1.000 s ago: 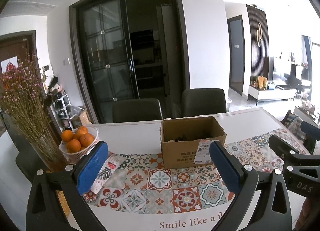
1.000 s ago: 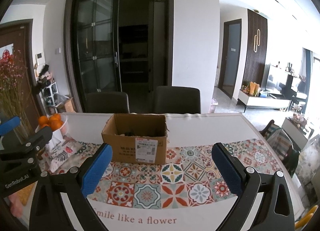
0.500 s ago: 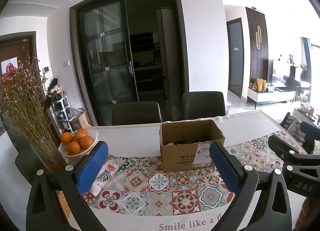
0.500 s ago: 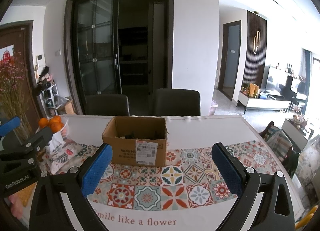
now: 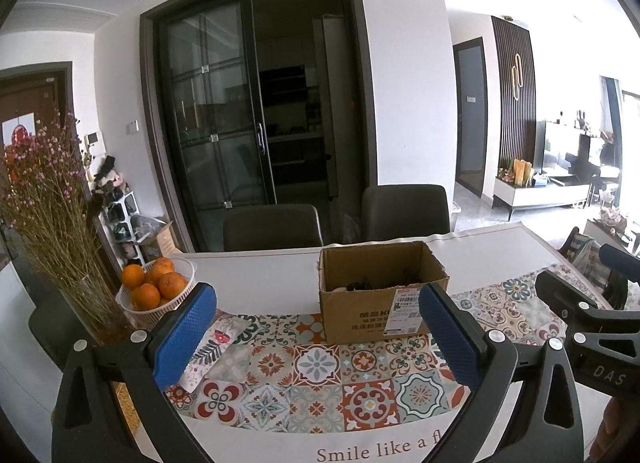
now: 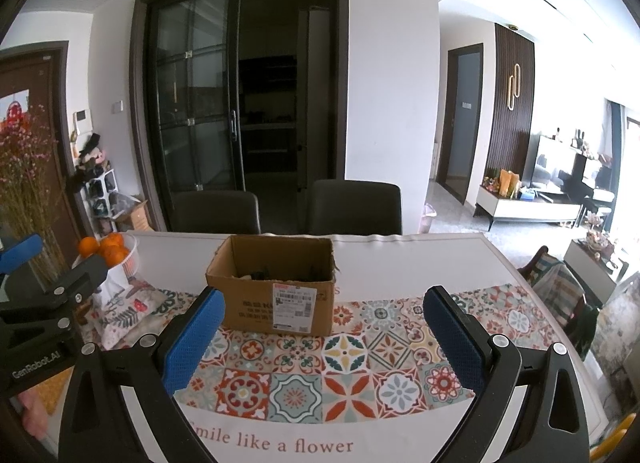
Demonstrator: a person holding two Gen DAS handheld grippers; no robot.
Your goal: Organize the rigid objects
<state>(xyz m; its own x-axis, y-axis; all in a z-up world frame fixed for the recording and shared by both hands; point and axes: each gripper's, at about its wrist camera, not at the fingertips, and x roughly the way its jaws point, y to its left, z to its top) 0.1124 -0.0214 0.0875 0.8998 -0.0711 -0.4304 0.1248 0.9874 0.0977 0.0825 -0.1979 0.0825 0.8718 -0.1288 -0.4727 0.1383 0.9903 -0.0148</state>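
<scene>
An open cardboard box (image 5: 380, 295) with a white shipping label stands on the tiled-pattern table mat (image 5: 320, 367); it also shows in the right wrist view (image 6: 276, 295). Dark small objects lie inside it, too dim to identify. My left gripper (image 5: 316, 331) is open and empty, held back from the box above the mat. My right gripper (image 6: 320, 335) is open and empty, also short of the box. Each gripper shows at the edge of the other's view.
A white basket of oranges (image 5: 154, 291) and a vase of dried flowers (image 5: 52, 231) stand at the table's left. A floral pouch (image 5: 212, 347) lies next to the basket. Two dark chairs (image 5: 272, 227) stand behind the table.
Both grippers have drawn back and risen slightly; the box sits a little farther and lower in both views. Jaws stay open.
</scene>
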